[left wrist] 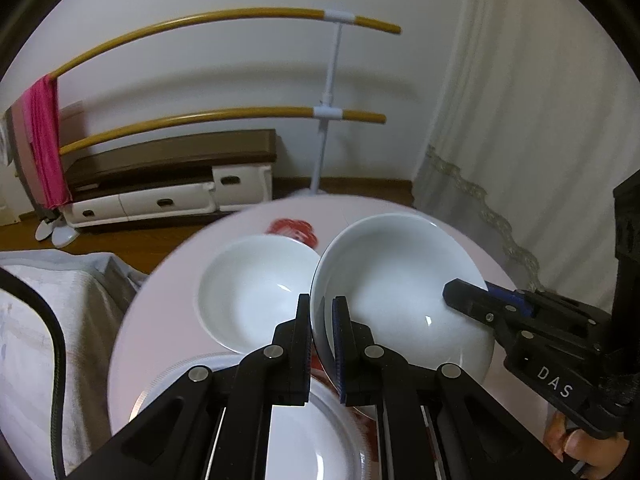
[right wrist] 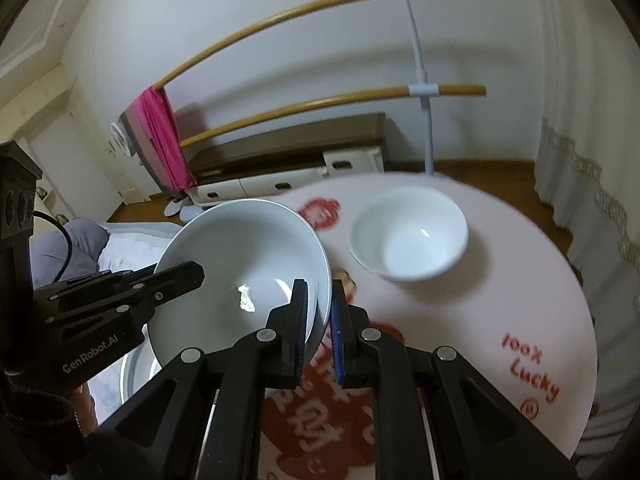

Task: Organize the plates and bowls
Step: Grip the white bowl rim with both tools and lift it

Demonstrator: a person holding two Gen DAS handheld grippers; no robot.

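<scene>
You work over a round table (right wrist: 520, 288) with a pale pink top that carries red printed figures and the words "100% Lucky"; behind it the room has a white wall, a drying rack (left wrist: 332, 80) with two yellow curved bars, a pink cloth (left wrist: 46, 140) hanging on it, a low white drawer unit (left wrist: 160, 196) with a brown top, a wooden floor and a white curtain (left wrist: 520, 120) at the right. I count two white bowls and one white plate (left wrist: 320, 440). The held bowl (left wrist: 400, 292) is lifted above the table and tilted, its opening turned toward your cameras; being round, it has no clear long axis. Your left gripper (left wrist: 321, 320) is clamped on its rim at one side, and your right gripper (right wrist: 319, 308) is clamped on the rim at the opposite side. The second bowl (right wrist: 408, 236) stands upright on the table, just beside the held one. The plate lies flat near the table edge, below the left gripper.
</scene>
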